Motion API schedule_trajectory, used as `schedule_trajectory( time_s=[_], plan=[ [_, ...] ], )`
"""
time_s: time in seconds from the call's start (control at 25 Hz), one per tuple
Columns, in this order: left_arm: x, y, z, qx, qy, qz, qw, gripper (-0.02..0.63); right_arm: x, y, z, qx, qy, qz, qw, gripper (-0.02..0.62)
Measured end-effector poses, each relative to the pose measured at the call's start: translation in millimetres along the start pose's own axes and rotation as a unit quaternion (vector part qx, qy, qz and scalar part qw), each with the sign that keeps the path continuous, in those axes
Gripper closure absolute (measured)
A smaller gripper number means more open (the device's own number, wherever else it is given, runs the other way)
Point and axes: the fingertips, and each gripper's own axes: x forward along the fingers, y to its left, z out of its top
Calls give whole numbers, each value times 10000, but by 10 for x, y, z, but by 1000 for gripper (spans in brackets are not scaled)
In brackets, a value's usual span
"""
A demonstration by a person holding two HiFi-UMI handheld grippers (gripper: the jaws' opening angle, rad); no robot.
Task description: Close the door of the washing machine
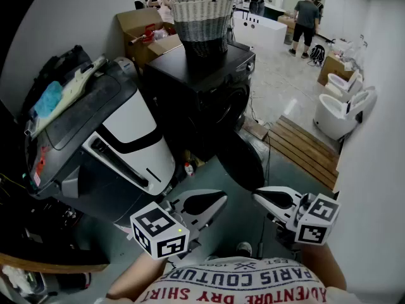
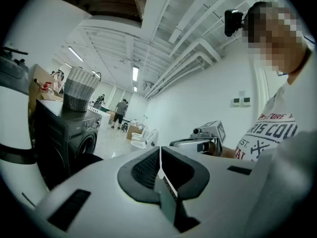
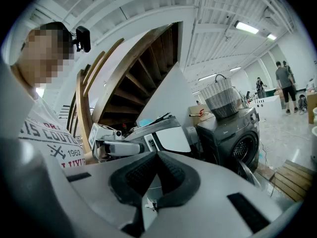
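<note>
Open workshop, grey floor | washing machine [image 1: 212,84] ahead, door [image 1: 243,160] hanging open | left gripper [image 1: 212,201], right gripper [image 1: 266,196]: fingers together, empty, near door | next: push outer rim squarely, firm to latch

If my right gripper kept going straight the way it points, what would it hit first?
Probably the tilted white-and-grey machine beside the washing machine: the right gripper, tongs shut, aims at it. The left gripper sits just off that line, and depth is unclear.
</note>
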Motion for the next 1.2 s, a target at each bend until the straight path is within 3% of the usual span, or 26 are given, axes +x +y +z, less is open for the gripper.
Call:
schedule_trajectory(
  time_s=[0.36,0.76,0.96,1.2],
  plan=[
    [423,40,-40,-228,97,-3,9997,572,-212,-464,-53,256,18,-228,9994,574],
    [1233,-2,-76,-460,304,-75,9984,572,-668,-1106,-67,552,-23,-332,9979,574],
    [1645,-101,-67,-235,416,-47,9988,572,-948,-1410,-16,670,-189,-381,9968,574],
    [1926,-129,-85,-284,371,30,9989,572,-1121,-1641,-74,729,-150,-347,9966,574]
  ],
)
